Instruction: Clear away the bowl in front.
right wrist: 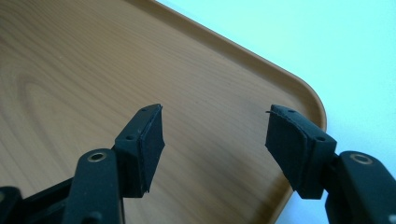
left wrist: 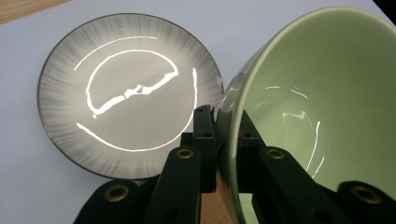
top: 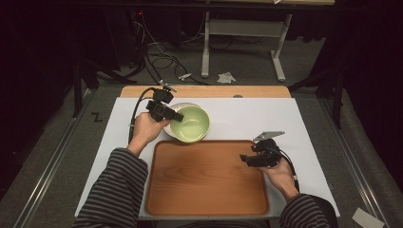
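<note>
A pale green bowl (top: 192, 123) hangs tilted just beyond the far edge of the wooden tray (top: 206, 178). My left gripper (top: 173, 117) is shut on the bowl's near-left rim; in the left gripper view one jaw is outside and one inside the green bowl (left wrist: 317, 93). A grey streaked plate (left wrist: 126, 93) lies flat on the white mat behind the bowl, its edge just visible in the high view as the plate (top: 179, 105). My right gripper (top: 247, 159) hovers open over the tray's right side, with bare tray wood (right wrist: 93, 70) between its jaws (right wrist: 215, 133).
The white mat (top: 247, 114) covers a wooden table (top: 209, 90). On the floor beyond are cables (top: 161, 59), a white desk frame (top: 242, 28) and a crumpled paper (top: 226, 77). Metal rails run along both sides of the table.
</note>
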